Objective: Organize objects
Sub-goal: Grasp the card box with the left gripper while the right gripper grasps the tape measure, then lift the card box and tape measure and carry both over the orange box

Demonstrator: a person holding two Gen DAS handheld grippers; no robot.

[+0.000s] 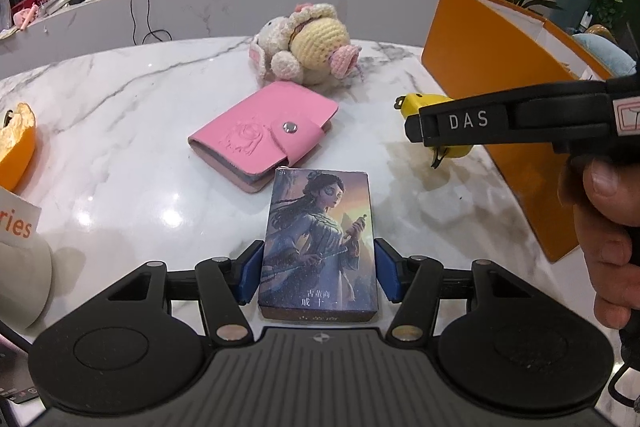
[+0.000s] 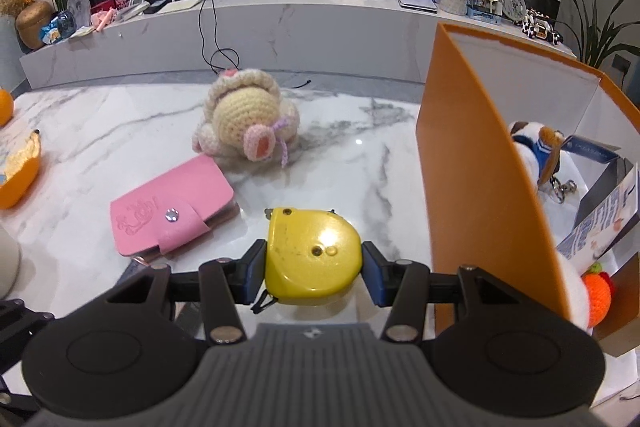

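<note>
My left gripper (image 1: 319, 273) is shut on a card box (image 1: 320, 239) printed with a painted woman, held just over the marble table (image 1: 120, 147). My right gripper (image 2: 314, 267) is shut on a yellow tape measure (image 2: 314, 255), low over the table beside the orange box (image 2: 472, 167). From the left wrist view the right gripper (image 1: 420, 129) reaches in from the right with the tape measure (image 1: 424, 105) under it. A pink card wallet (image 1: 264, 135) (image 2: 172, 211) and a crocheted plush animal (image 1: 304, 43) (image 2: 244, 119) lie on the table.
The orange box holds a plush dog (image 2: 536, 151), a booklet (image 2: 600, 227) and an orange crocheted toy (image 2: 596, 291). An orange bowl (image 1: 16, 143) (image 2: 20, 171) sits at the table's left edge. A white bag (image 1: 20, 255) stands near left. A marble shelf (image 2: 280, 23) with clutter runs behind.
</note>
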